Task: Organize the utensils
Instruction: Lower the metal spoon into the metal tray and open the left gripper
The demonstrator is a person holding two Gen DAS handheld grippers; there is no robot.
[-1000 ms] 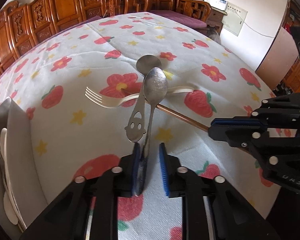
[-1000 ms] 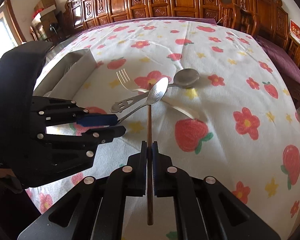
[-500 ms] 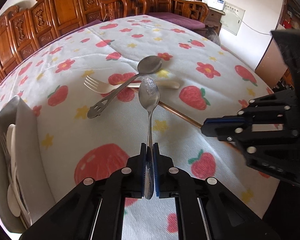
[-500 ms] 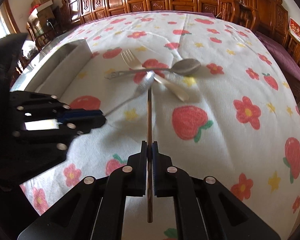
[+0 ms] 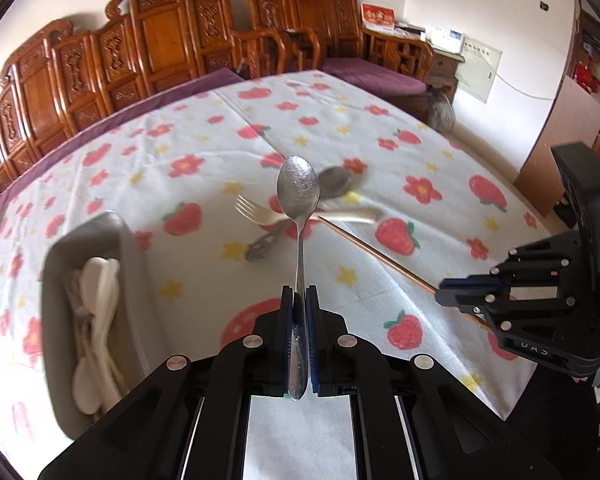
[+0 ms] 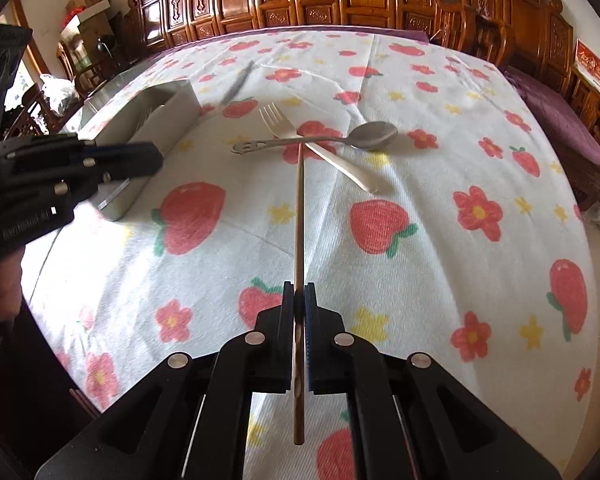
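The spoon (image 5: 298, 200) is clamped by its handle end in your left gripper (image 5: 299, 312), bowl up and clear of the tablecloth (image 5: 204, 272); it is stiff, light, slick steel, so it may pivot. Your right gripper (image 6: 299, 308) pinches the thin chopstick (image 6: 299, 216) near its end, the tip lying among the fork (image 6: 280, 124) and second spoon (image 6: 364, 136), with the grey tray (image 5: 56, 264) to your left.

We see the left gripper (image 5: 299, 300) and the right gripper (image 6: 299, 296) built the same: black plastic bodies with angular link arms, round silver screws at the joints, and thin blue pads (image 5: 311, 344) inside the fingers. White embossed letters mark one side.
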